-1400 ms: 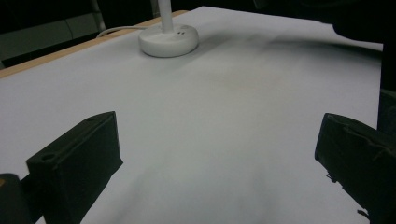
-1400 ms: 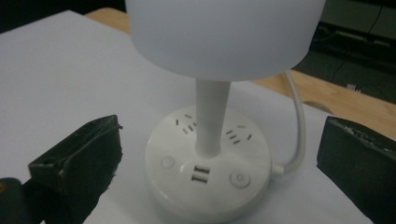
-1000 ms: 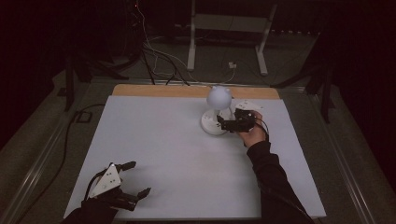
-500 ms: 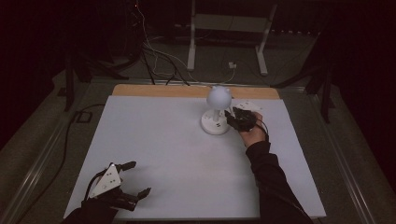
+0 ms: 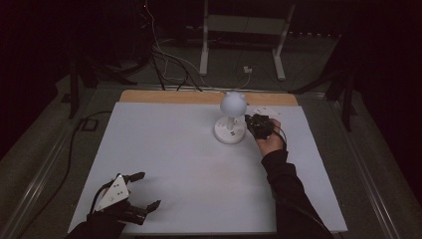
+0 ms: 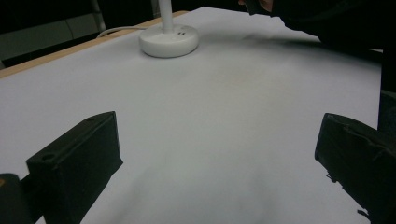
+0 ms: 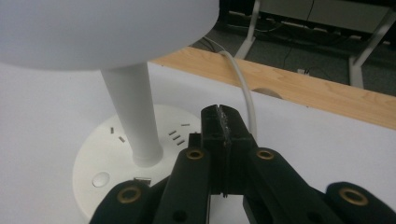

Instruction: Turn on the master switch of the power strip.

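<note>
A white table lamp stands at the far middle of the table, with a round globe (image 5: 233, 103) on a stem above a round base (image 5: 229, 133). My right gripper (image 5: 252, 124) is just right of that base. In the right gripper view its jaws (image 7: 222, 119) are shut with nothing between them, and the tips lie over the rim of the base (image 7: 105, 163), beside the stem (image 7: 133, 121). My left gripper (image 5: 142, 190) rests near the table's front left corner. It stands open (image 6: 219, 154), with only bare tabletop between the jaws.
The lamp's white cable (image 7: 243, 91) runs from the base over the wooden back edge (image 7: 303, 91). Small buttons and slots (image 7: 100, 178) mark the top of the base. Stand legs and cables (image 5: 239, 45) lie on the floor behind the white table (image 5: 169, 149).
My right gripper has crept slightly closer to the lamp base. The left gripper and the lamp have not moved.
</note>
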